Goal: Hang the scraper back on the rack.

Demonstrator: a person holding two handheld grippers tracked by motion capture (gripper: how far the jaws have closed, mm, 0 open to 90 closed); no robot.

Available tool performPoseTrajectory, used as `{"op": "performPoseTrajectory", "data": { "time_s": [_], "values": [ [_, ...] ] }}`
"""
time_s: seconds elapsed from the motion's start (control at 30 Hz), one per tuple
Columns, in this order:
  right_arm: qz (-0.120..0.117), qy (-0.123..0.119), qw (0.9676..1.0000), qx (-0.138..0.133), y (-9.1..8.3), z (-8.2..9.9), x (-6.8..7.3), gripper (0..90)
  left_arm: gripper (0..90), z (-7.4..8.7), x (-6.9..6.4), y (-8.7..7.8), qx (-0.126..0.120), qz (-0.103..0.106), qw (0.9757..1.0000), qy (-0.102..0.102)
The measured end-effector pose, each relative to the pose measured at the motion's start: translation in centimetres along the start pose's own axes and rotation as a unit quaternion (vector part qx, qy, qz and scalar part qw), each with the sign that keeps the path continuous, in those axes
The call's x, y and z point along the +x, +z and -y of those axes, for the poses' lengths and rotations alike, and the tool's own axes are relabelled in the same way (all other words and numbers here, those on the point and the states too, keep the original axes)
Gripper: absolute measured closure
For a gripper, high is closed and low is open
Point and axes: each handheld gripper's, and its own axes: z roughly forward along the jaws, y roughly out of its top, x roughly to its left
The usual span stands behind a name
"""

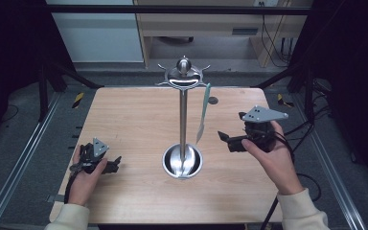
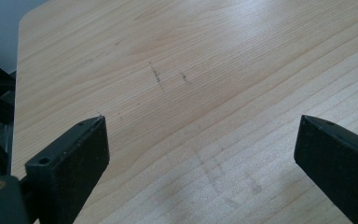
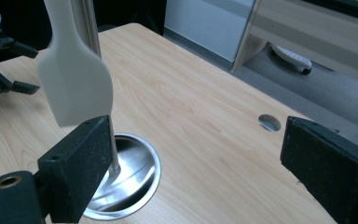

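Spatula [image 1: 203,114] hangs from a hook on the steel stand [image 1: 183,120] at table [image 1: 134,115] centre, blade down, just right of the pole. Left gripper [image 1: 116,164] rests low near the left edge, jaws apart, nothing between. Right gripper [image 1: 223,137] sits just right of the blade [image 3: 74,84], jaws wide, empty. Spatula looks light, thin plastic, probably flexible and free to swing; best gripped flat across the blade or lower handle.

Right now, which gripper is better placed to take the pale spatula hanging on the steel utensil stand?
Right. The right gripper is open beside the pale green spatula hanging from the steel stand, jaws pointing toward it. The left gripper rests low on the wooden table, farther away.
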Motion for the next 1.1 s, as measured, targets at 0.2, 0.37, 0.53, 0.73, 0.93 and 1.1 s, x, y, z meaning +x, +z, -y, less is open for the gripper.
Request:
{"op": "performPoseTrajectory", "data": {
  "time_s": [0.2, 0.37, 0.53, 0.73, 0.93, 1.1],
  "values": [
    [-0.001, 0.019, 0.9997, 0.013, 1.2, 2.6, 0.3, 10.4, 2.9, 0.0, 0.0, 0.0, -0.003, -0.001, 1.0, -0.002],
    [0.004, 0.028, 0.999, 0.035, 2.6, 4.7, 0.7, 10.7, 2.9, 0.0, 0.0, 0.0, -0.003, 0.0, 1.0, -0.001],
    [0.011, 0.043, 0.9982, 0.04, 3.8, 6.4, 0.6, 10.8, 2.9, 0.0, 0.0, 0.0, -0.002, -0.001, 1.0, -0.002],
    [0.029, 0.073, 0.9959, 0.045, 5.0, 8.2, 0.1, 11.7, 2.9, 0.0, 0.0, 0.0, -0.001, -0.001, 1.0, -0.001],
    [0.039, 0.086, 0.9944, 0.047, 5.6, 9.6, -0.4, 12.4, 2.9, 0.1, 0.0, 0.0, 0.0, -0.001, 1.0, -0.001],
    [0.048, 0.092, 0.9935, 0.048, 6.2, 10.5, -0.8, 12.8, 2.9, 0.1, 0.0, 0.1, 0.001, -0.002, 1.0, 0.0]
  ]
}}
